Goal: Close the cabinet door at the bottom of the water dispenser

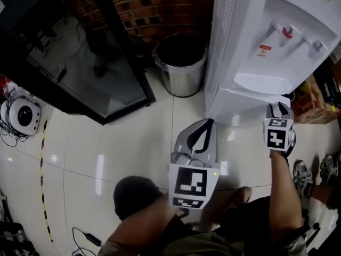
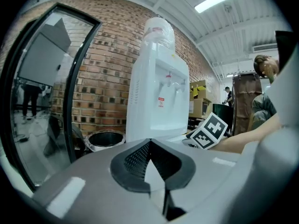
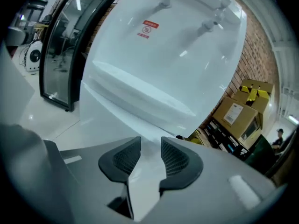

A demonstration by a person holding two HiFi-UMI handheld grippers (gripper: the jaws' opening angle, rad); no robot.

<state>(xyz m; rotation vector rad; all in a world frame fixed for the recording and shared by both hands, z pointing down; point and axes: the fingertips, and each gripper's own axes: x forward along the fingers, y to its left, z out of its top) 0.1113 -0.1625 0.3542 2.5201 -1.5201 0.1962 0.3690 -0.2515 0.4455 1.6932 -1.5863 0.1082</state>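
The white water dispenser stands at the upper right against a brick wall. Its white bottom cabinet door swings out toward me, and its edge runs between the pads of my right gripper. That gripper is low at the dispenser's front and looks shut on the door's edge. Its marker cube shows in the left gripper view. My left gripper hovers over the floor to the left of the dispenser, pads touching, nothing in it.
A steel trash can stands left of the dispenser. A black glass-door cabinet fills the upper left. Cardboard boxes sit right of the dispenser. A round white device and cables lie far left. Shoes stand below right.
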